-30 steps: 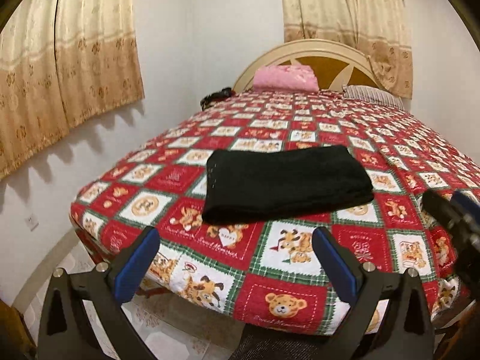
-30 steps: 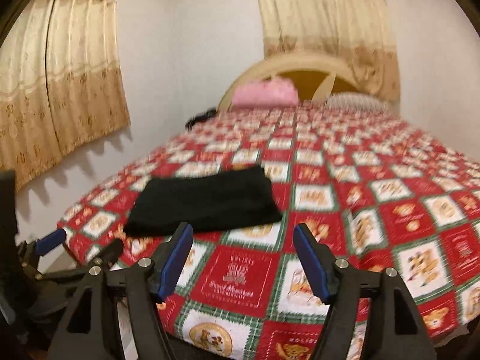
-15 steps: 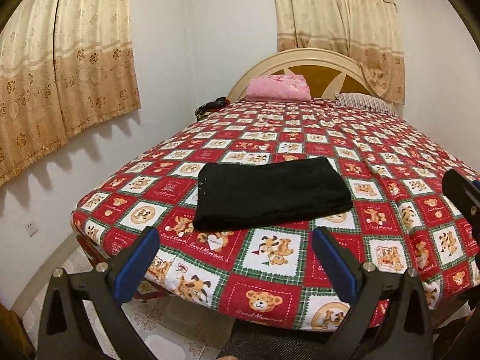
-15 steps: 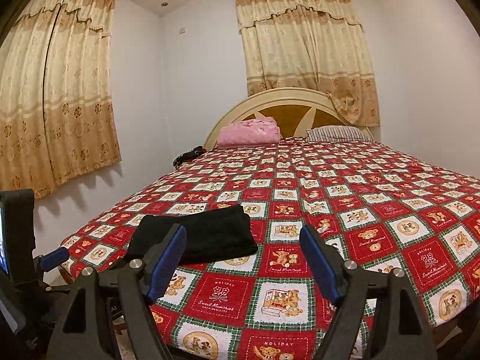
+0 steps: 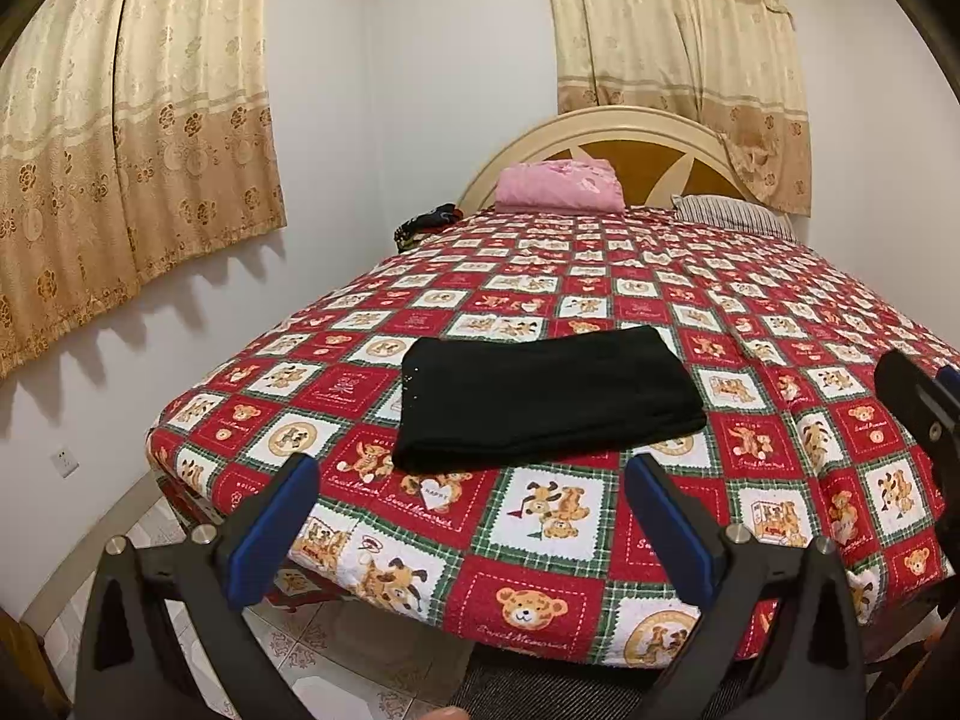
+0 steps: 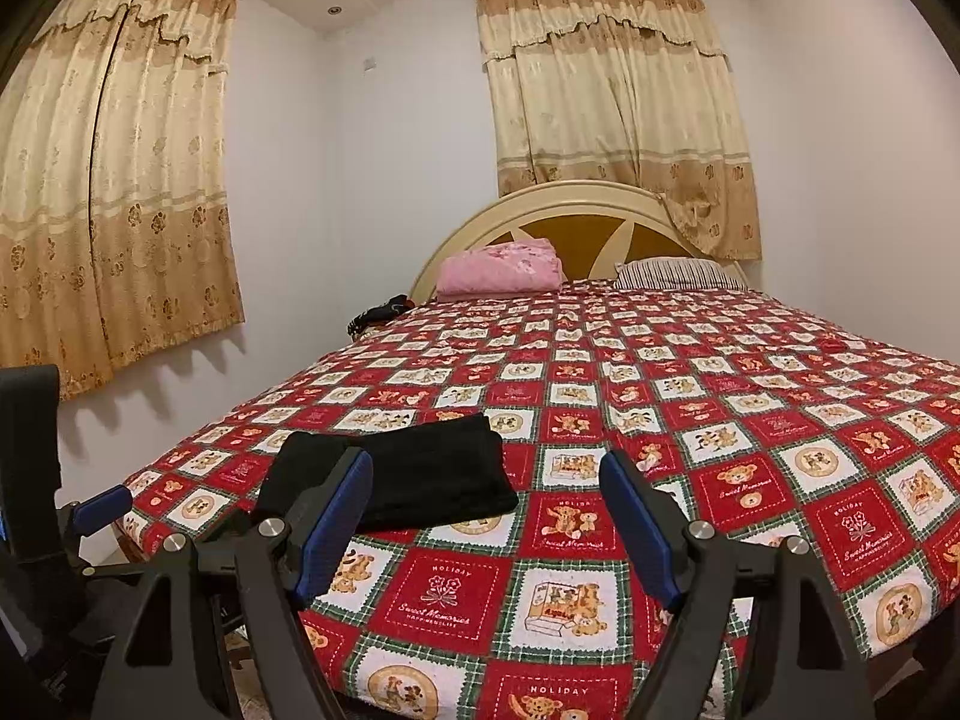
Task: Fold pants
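Observation:
The black pants (image 5: 543, 399) lie folded into a flat rectangle near the foot of the bed, on the red checked bedspread (image 5: 600, 276). They also show in the right wrist view (image 6: 420, 474), partly behind a finger. My left gripper (image 5: 471, 471) is open and empty, held back from the bed's near edge, below the pants. My right gripper (image 6: 486, 468) is open and empty, to the right of the pants. The left gripper shows at the left edge of the right wrist view (image 6: 102, 507).
A pink folded blanket (image 5: 558, 186) and a striped pillow (image 5: 732, 216) lie by the headboard (image 5: 630, 138). A dark item (image 5: 426, 222) sits at the bed's far left corner. Curtains (image 5: 132, 120) hang on the left wall. Tiled floor (image 5: 336, 654) lies below the bed's edge.
Both grippers have pulled back and away from the bed, so the pants look smaller and farther. The right view has tilted up. The pants have not moved.

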A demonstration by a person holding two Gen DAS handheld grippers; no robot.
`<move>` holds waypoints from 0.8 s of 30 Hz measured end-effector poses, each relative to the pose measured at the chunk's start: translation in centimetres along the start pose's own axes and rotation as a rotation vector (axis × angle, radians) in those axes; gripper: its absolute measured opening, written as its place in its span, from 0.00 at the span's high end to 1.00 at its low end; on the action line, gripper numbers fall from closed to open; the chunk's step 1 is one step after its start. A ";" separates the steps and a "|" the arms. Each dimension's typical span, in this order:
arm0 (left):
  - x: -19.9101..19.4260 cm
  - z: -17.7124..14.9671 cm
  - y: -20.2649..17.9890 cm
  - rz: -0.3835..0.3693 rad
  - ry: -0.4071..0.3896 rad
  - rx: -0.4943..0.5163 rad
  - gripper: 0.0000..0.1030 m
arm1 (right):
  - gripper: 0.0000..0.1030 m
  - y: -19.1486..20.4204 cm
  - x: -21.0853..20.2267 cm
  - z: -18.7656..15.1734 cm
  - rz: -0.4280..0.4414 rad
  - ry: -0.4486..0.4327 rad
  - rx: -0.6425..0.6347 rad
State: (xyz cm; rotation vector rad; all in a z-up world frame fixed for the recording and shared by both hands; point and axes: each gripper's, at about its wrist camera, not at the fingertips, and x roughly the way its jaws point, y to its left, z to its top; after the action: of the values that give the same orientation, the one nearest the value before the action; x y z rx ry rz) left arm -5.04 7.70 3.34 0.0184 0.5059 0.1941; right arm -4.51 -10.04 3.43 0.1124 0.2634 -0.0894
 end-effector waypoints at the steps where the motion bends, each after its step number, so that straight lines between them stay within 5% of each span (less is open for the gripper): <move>1: 0.0 0.0 0.0 0.001 0.000 0.001 0.00 | 0.23 0.0 0.0 0.0 -0.001 -0.001 -0.001; 24: -0.2 0.4 0.2 0.010 0.000 -0.004 0.00 | 0.23 0.0 -0.1 -0.1 -0.006 -0.012 0.006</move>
State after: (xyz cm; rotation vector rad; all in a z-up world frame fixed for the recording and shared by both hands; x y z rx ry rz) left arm -5.09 7.89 3.79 0.0170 0.5051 0.2048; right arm -4.68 -9.96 3.35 0.1165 0.2513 -0.0971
